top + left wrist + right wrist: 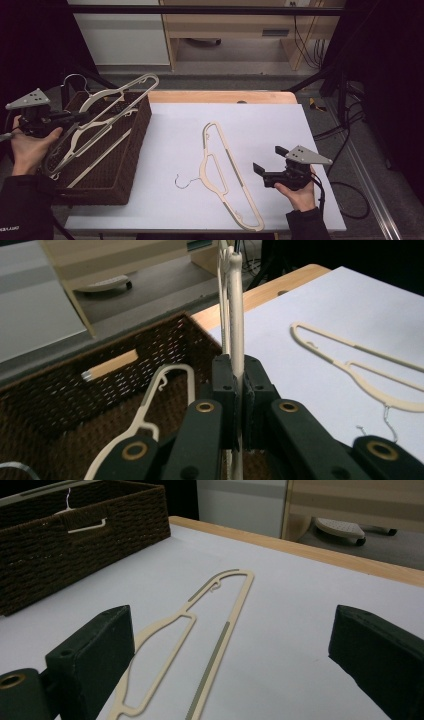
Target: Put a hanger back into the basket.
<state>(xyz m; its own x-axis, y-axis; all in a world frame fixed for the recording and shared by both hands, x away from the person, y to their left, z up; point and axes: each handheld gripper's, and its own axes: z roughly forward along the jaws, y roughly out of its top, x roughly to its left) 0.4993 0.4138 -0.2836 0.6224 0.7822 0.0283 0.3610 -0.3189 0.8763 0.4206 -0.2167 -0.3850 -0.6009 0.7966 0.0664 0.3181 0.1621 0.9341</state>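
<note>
Cream plastic is what my left gripper (239, 390) holds: its two black jaws are clenched on the thin bar of a hanger (112, 102), and in the left gripper view this held hanger (235, 305) rises straight up between the pads. From the high view I see my left hand (27, 145) at the left edge, over the woven brown basket (132, 150). The held hanger is slanted there, its far end reaching above the back corner of the basket. More hangers lie inside the basket, one white hanger (150, 410) just below my jaws.

My right gripper (265, 172) rests on the white table cover (280, 120) near the front right. Its jaws stand wide apart with nothing between them. A second cream hanger (225, 175) lies flat on the cover, just beside this gripper and apart from the basket, its metal hook (182, 182) pointing toward the basket side.
</note>
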